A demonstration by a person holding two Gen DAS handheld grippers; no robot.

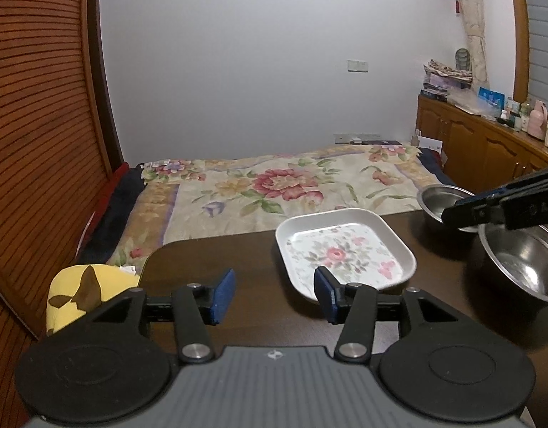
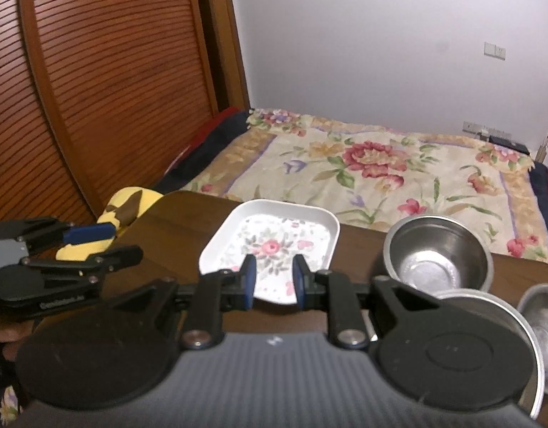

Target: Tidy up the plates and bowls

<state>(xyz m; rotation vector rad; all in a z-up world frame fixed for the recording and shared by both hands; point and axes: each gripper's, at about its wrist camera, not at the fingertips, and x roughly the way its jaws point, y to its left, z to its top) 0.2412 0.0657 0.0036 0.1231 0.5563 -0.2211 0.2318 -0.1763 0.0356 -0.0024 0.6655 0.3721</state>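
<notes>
Dark table [image 1: 238, 249] before a flowered bed [image 1: 274, 182]; floral plate [image 1: 345, 249] left of steel bowls [image 2: 438, 253]. Left gripper [image 1: 275, 294] wide, empty. Right gripper [image 2: 273, 281] narrow, gap empty.

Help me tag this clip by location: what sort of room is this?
Most likely a bedroom at home: a bed with a floral bedspread lies just beyond the dark table, a louvred wooden wardrobe door stands beside it, and a wooden cabinet is cluttered with bottles.
</notes>
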